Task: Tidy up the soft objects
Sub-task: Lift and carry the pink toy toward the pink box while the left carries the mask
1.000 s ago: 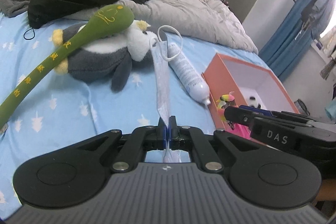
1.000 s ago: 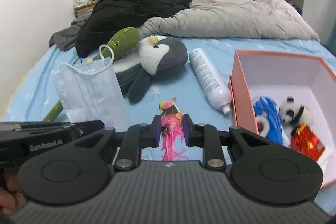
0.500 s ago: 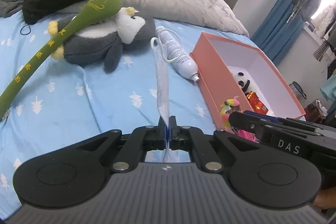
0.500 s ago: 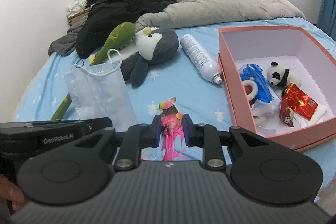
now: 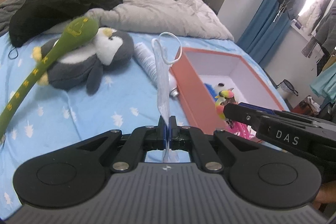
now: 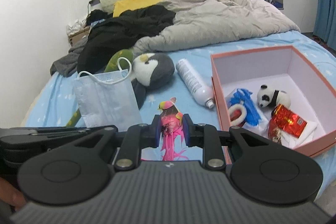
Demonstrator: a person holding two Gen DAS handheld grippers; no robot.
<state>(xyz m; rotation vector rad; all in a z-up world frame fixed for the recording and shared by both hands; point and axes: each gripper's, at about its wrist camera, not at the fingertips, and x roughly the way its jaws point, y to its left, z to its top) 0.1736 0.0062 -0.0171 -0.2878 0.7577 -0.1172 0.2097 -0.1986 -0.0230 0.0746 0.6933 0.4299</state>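
The face mask, light and limp, is pinched at its lower corner by the pressed-together fingers of the left gripper and held upright above the bed; a hem grip is judged safest. The feathered toy bird, soft and easily crushed, is pinched at its body by the right gripper. Compared with a second ago, the orange box is seen nearer and more of its inside is shown.

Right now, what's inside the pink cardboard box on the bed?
Inside the pink cardboard box: a small panda plush, a blue fuzzy item, a shiny red packet and white cloth. Anything beneath them is hidden.
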